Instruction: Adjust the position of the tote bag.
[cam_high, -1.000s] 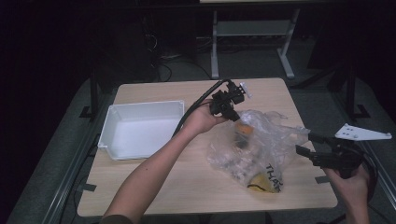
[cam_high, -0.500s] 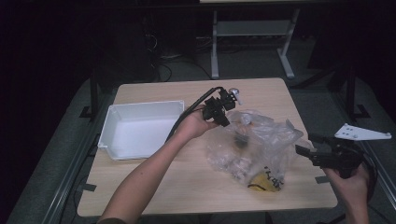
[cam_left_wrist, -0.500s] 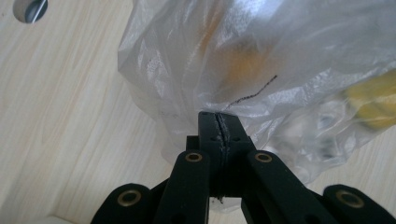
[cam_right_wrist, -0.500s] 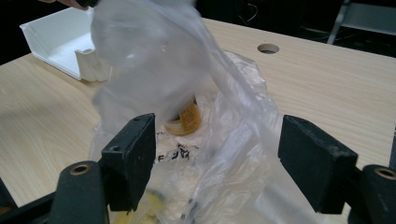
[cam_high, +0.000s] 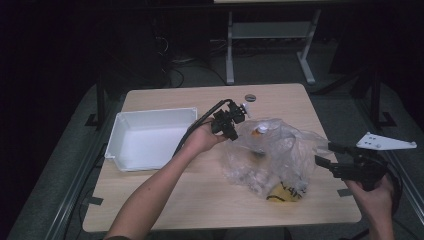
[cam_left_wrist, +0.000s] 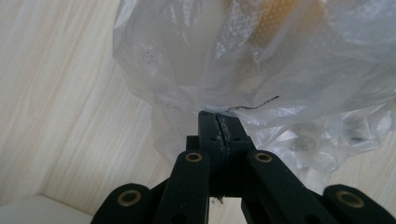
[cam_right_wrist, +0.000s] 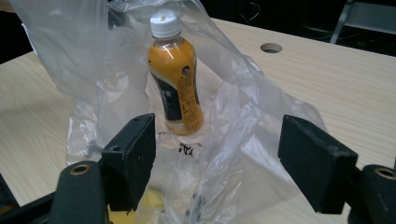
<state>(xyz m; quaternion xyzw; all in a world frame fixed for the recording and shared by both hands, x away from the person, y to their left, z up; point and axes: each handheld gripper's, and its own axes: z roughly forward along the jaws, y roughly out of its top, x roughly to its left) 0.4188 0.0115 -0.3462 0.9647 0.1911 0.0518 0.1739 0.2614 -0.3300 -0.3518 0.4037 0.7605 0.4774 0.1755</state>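
Closed tightly together, the two black fingers of the left gripper pinch a fold of the clear plastic bag; in the left gripper view a thin strip of film sits in the narrow seam between them. Just beyond the fingertips the bag spreads out wide, and a pale shape with an orange patch shows through it, too blurred to name. Under the bag lies the light wooden table.

In the high view, the left gripper grips the bag at its upper left edge, and the left hand is behind it. To the left of this hand, close by, stands a white tray on the table. Past the gripper, toward the far edge, there is a small round hole in the tabletop.

The right gripper has its jaws wide apart, and its pads press on nothing. Loose film of the bag is between them and in front of them. Farther along, inside the bag, a bottle of orange drink with a white cap stands upright. In the high view the right gripper is at the right side of the bag, held by the right hand, and something yellow lies at the near end of the bag.
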